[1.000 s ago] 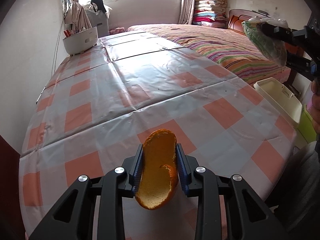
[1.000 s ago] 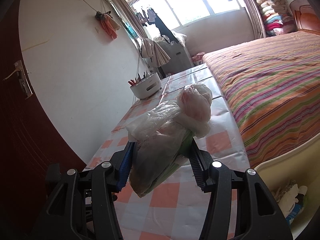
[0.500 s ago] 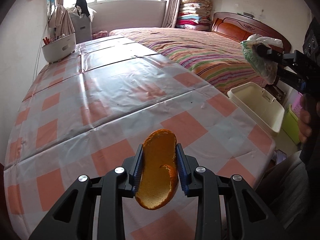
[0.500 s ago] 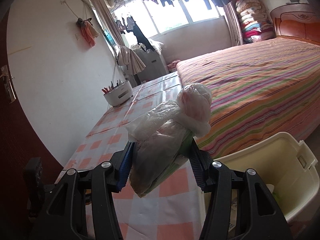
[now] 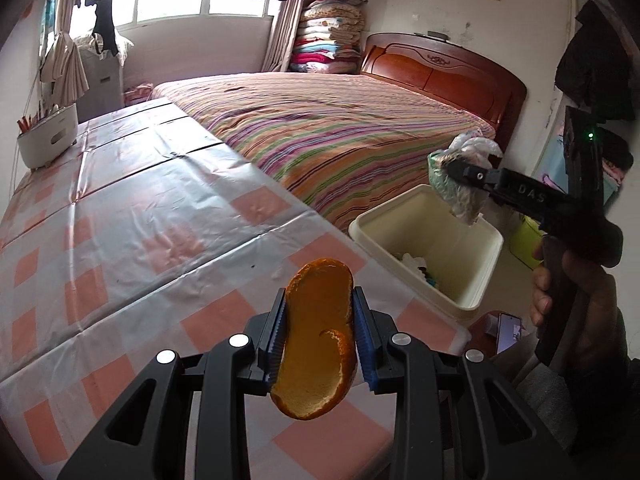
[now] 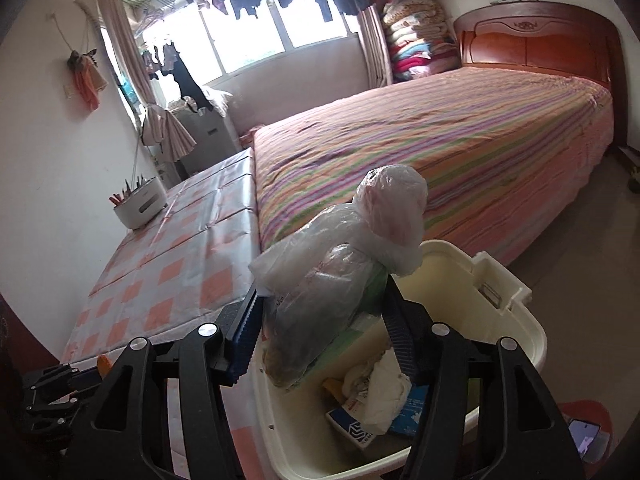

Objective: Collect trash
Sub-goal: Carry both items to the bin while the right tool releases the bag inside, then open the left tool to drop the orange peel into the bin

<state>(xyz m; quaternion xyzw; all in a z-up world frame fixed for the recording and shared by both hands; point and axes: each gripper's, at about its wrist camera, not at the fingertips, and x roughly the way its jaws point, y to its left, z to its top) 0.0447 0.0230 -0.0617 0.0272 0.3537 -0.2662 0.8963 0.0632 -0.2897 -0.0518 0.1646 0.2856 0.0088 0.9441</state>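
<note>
The fingers (image 5: 362, 344) of the left gripper (image 5: 318, 340) are clamped on a piece of orange peel (image 5: 316, 344), low in the middle of the left wrist view, above the checked tablecloth (image 5: 140, 220). The right gripper (image 6: 324, 328) has just been opening its jaws, and a crumpled plastic bag (image 6: 340, 280) sits between them; its left blue pad looks a little apart from the bag, and I cannot tell if the right pad touches. The bag hangs over the cream bin (image 6: 516, 320) at the lower right. Inside the bin lie white crumpled paper (image 6: 384, 392) and a blue and white packet (image 6: 356, 428). Far back on the table, at the left, a white tub (image 6: 140, 208) holds thin sticks.
</note>
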